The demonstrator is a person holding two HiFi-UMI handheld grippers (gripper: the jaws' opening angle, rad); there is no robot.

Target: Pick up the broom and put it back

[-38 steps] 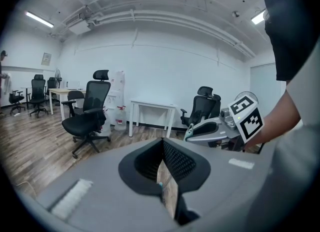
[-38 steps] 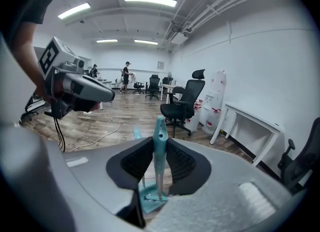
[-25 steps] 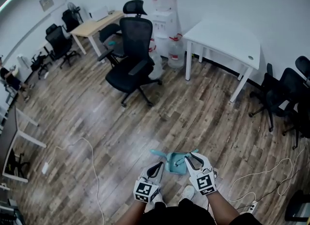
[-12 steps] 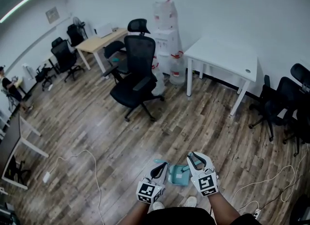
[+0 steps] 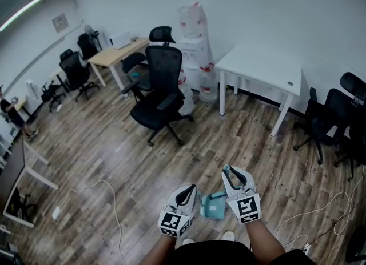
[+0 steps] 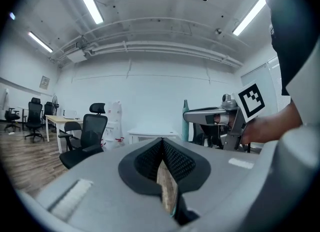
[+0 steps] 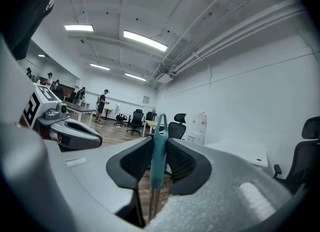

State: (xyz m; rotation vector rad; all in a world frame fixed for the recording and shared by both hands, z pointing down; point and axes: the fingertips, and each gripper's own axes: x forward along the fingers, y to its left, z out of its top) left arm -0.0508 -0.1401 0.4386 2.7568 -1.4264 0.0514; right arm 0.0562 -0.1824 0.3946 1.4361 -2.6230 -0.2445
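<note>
Teal plastic is clenched between the pads of my right gripper [image 7: 159,140]: the broom's handle [image 7: 159,158]. It stands upright in the grip. Its tip pokes just above the jaw tips and a thin metal shaft runs down below them. My left gripper [image 6: 162,145] is closed at the tips with nothing in it; only wood floor [image 5: 114,144] shows through the gap lower down.

Both grippers point level and forward, side by side and near each other, the right a little further ahead, with my forearms coming in from below. A teal piece [image 5: 214,205] hangs low between the two grippers, above the floor; I cannot tell whether it is the broom's head or a pan.

Count: one broom handle, two grippers. Further out stand one white table [image 5: 260,67], one wooden desk [image 5: 114,52] and, nearest me, one black office chair [image 5: 160,89].
</note>
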